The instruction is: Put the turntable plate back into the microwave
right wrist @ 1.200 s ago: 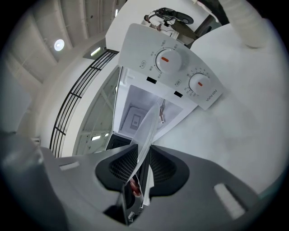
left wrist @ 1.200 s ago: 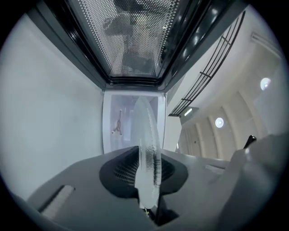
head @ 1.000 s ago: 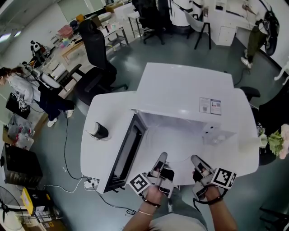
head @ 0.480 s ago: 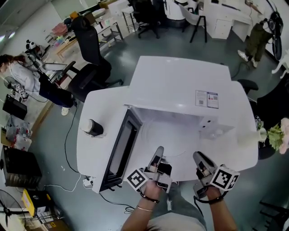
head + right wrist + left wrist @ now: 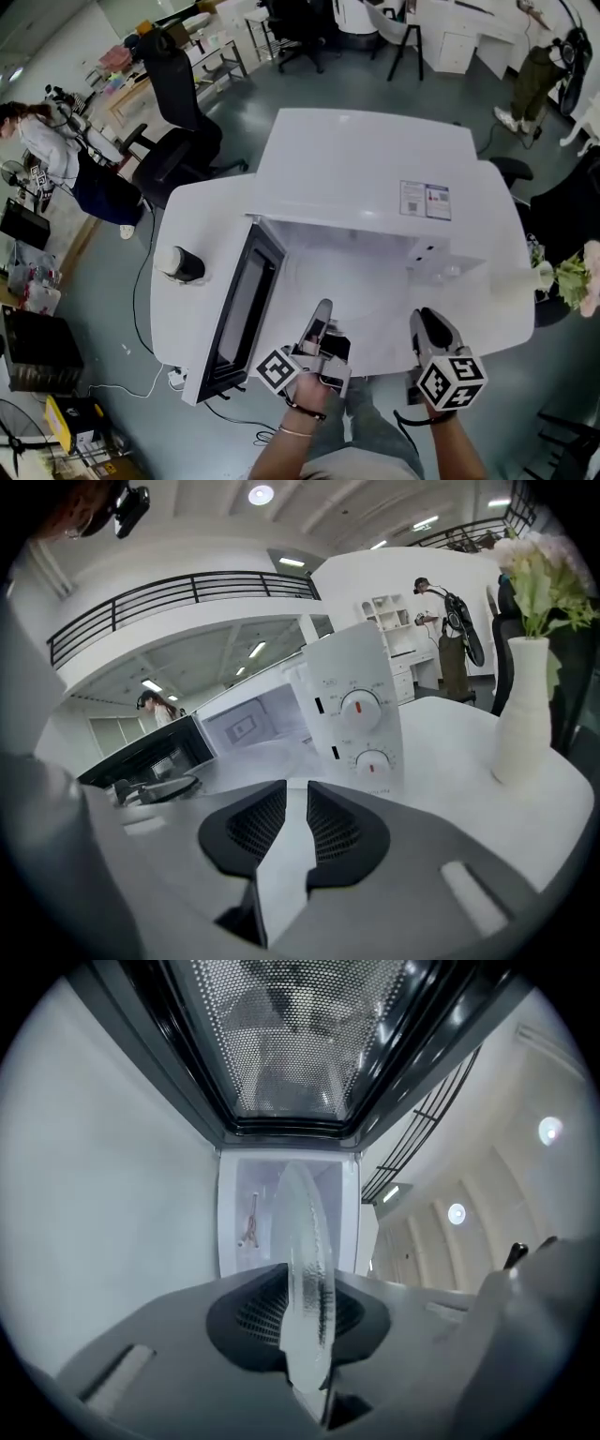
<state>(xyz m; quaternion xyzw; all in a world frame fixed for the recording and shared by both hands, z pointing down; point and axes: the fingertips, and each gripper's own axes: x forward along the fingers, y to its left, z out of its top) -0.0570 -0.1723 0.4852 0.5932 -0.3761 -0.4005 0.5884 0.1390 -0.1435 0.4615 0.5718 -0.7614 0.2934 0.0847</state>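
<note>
Left tongs (image 5: 322, 316) clamp the plate (image 5: 305, 1241) by its rim and right tongs (image 5: 424, 323) sit slightly apart, empty; best hold it level sliding into the microwave (image 5: 375, 169).

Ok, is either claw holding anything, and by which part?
Left claw grips the glass turntable plate by its near rim; right claw holds nothing.
</note>
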